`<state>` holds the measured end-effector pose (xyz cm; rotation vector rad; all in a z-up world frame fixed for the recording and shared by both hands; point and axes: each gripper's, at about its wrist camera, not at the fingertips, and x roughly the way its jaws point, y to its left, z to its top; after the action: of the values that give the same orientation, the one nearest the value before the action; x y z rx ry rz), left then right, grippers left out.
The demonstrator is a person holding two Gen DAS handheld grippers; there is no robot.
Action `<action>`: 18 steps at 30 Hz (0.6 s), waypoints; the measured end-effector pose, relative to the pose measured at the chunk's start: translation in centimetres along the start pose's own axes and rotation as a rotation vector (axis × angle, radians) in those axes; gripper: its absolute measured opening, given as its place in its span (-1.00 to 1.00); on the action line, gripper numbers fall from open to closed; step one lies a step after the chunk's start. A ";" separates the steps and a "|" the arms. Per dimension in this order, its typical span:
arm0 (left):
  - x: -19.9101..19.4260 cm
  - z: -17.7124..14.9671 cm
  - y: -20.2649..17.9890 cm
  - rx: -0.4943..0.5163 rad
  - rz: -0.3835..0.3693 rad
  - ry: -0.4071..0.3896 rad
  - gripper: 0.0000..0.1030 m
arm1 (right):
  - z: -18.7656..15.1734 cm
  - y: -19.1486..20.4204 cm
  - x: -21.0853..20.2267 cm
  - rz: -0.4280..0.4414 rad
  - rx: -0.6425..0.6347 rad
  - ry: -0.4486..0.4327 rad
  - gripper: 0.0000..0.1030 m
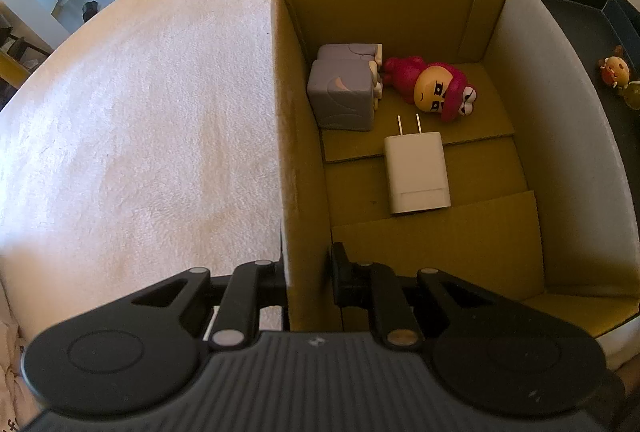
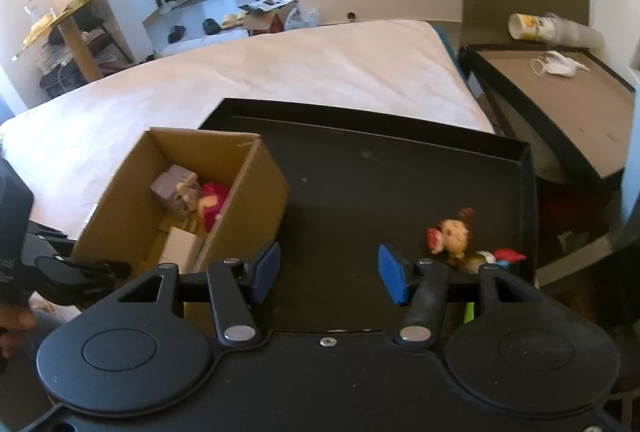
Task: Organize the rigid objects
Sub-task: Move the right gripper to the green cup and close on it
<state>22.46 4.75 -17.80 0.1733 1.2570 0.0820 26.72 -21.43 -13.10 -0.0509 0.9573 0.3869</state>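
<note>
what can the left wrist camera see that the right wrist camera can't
Only the left wrist view shows the white charger's prongs and the left gripper shut on the cardboard box's wall. Only the right wrist view shows the right gripper, open and empty over the black tray, and the cup on the side table. Both show the cardboard box, grey cubes, pink figure and small figurine.

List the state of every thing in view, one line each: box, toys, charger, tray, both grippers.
cardboard box: open-topped, upright, left wall clamped
grey block toy: inside box, far corner
pink figure: lying down in box
white charger: flat on box floor, prongs out
black tray: holds leftover figurines
small figurine: lying on tray
left gripper: shut on box wall
right gripper: open, empty
</note>
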 end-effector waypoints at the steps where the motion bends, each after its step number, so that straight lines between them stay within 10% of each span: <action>1: 0.0 0.0 0.0 0.001 0.001 0.000 -0.72 | -0.2 -0.4 0.0 -0.003 0.007 0.002 0.08; 18: 0.0 0.0 -0.3 0.010 0.011 0.004 -0.71 | -3.7 -3.5 -0.7 -0.219 0.065 -0.103 0.55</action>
<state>22.47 4.42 -17.83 0.1887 1.2604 0.0850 24.68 -25.65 -15.12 -0.0750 0.8520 0.1546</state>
